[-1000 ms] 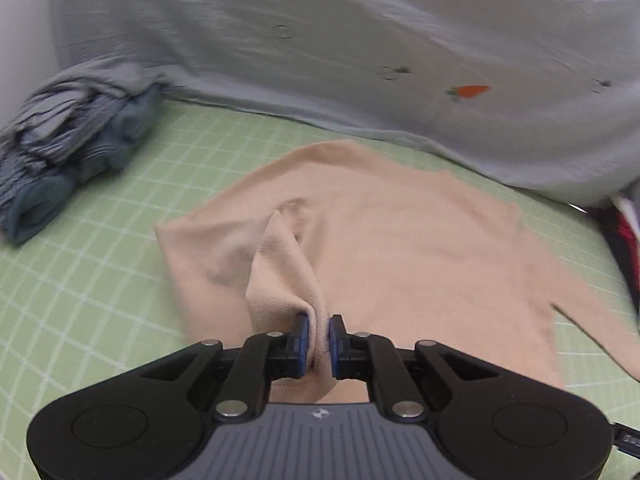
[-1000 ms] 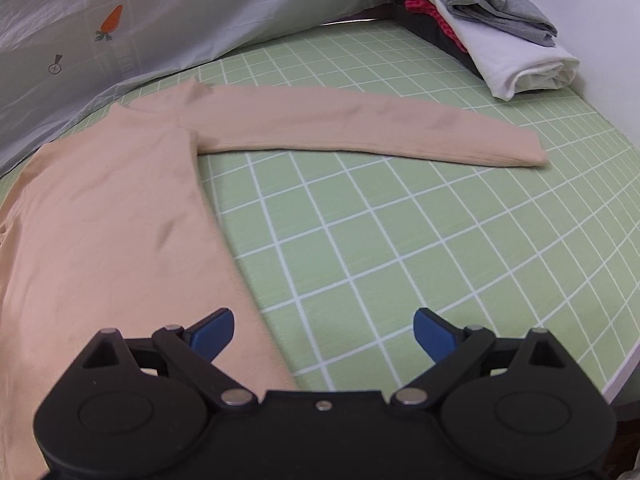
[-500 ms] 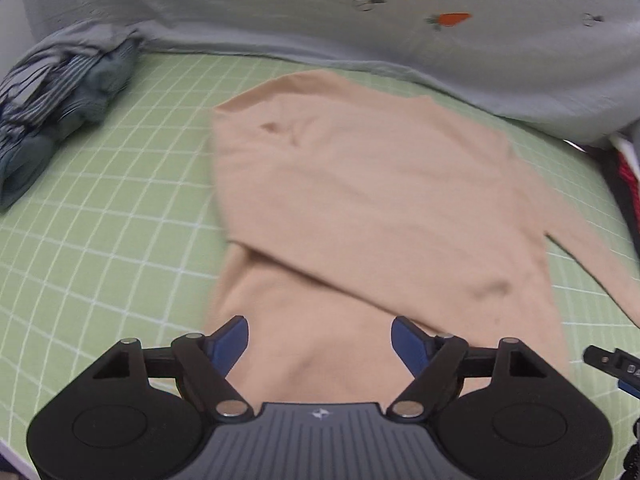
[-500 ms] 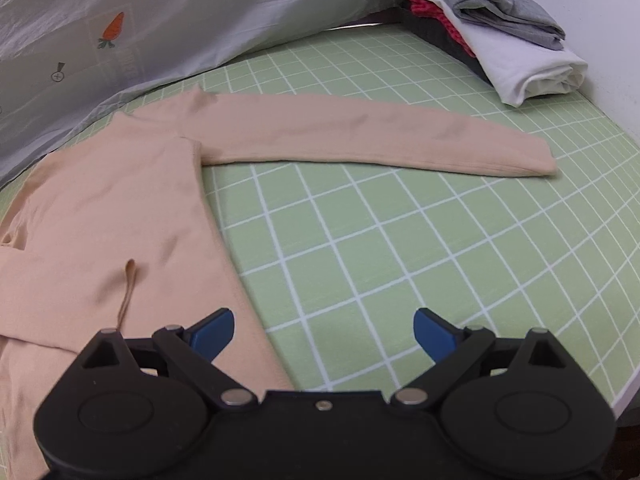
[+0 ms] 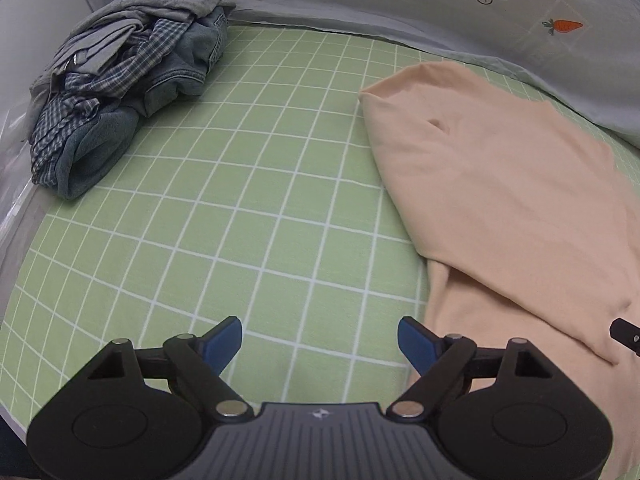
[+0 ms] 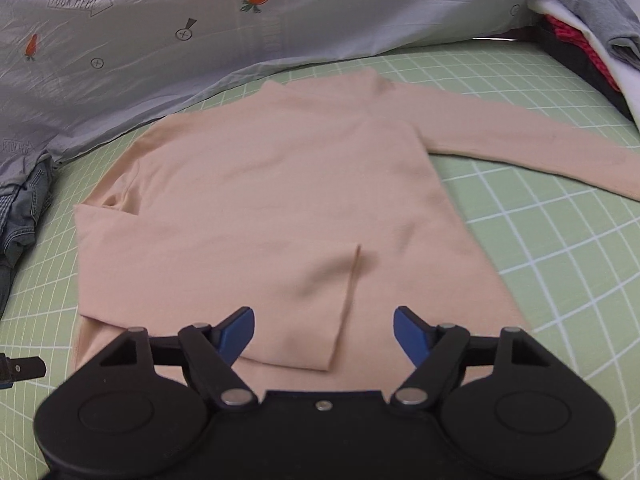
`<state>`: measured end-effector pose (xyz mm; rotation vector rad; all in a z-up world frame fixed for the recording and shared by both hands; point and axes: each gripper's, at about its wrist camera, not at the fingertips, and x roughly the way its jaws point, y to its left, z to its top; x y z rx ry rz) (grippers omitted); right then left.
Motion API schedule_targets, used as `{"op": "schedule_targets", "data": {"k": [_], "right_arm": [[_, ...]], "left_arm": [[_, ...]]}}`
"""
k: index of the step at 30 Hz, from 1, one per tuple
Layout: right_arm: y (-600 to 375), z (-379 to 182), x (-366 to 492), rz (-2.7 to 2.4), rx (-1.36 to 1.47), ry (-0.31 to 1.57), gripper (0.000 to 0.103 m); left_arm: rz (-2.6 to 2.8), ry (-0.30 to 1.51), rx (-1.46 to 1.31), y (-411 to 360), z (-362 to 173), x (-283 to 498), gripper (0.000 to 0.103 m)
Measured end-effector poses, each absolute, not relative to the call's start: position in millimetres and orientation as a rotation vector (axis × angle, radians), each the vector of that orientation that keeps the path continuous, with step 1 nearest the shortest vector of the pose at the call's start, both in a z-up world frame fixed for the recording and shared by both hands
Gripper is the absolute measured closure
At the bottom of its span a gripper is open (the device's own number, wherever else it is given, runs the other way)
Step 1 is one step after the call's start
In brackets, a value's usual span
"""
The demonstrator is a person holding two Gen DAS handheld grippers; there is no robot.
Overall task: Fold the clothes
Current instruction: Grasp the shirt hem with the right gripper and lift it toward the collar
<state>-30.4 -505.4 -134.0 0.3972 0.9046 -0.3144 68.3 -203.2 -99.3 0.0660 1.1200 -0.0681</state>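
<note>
A peach long-sleeved top (image 6: 280, 184) lies flat on the green grid mat (image 6: 560, 248). Its left sleeve (image 6: 280, 296) is folded across the body, the cuff near the hem. Its right sleeve (image 6: 532, 148) stretches straight out to the right. In the left wrist view the top (image 5: 500, 200) fills the right side. My left gripper (image 5: 320, 340) is open and empty over bare mat (image 5: 240, 220), left of the top. My right gripper (image 6: 324, 332) is open and empty just above the folded cuff at the hem.
A heap of unfolded grey, checked and denim clothes (image 5: 120, 80) sits at the mat's far left. A stack of folded clothes (image 6: 592, 24) sits at the far right. A grey carrot-print sheet (image 6: 200, 32) runs along the back edge.
My left gripper let go of the sleeve, opened and swung left off the top. My right gripper, open throughout, moved left from the mat to face the top's hem.
</note>
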Motion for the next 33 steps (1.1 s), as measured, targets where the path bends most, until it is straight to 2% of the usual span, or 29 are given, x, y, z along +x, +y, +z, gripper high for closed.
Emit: {"op": "schedule_targets", "data": {"k": [2,5,9,11,12,21,28,33], "right_arm": [[-496.6,-139.7,-21.8,-0.314,0.397,0.924,0.035],[-485.4,-140.7,-16.1,-0.329,0.331,0.941,0.037],[-480.0,-138.6,-15.2,-0.334,0.267,0.942,0.074],[-485.0,-135.8,-16.8,-0.329,0.268,0.94,0.086],[-488.3,-132.3,-18.2,-0.325,0.274,0.932,0.1],[-530.0,-81.8,-28.3,-0.269,0.225,0.777,0.101],[-630.2,-61.6,-32.5,-0.348,0.234,0.712,0.101],[-717.5,-77.2,-28.6,-0.446,0.292,0.717,0.1]], "left_arm": [[-0.08,1.118,0.078,-199.7,-100.9,77.6,0.018],[-0.098,1.112,0.095,-197.5,-102.1,87.1,0.017],[-0.121,1.122,0.094,-199.9,-106.0,91.7,0.017],[-0.128,1.134,0.091,-203.4,-107.5,90.3,0.017],[-0.128,1.137,0.091,-205.7,-107.1,88.6,0.017],[-0.117,1.099,0.091,-249.0,-94.5,66.2,0.017],[-0.116,0.993,0.103,-301.4,-74.8,55.6,0.017],[-0.019,0.966,-0.004,-317.4,-67.0,42.7,0.017]]}}
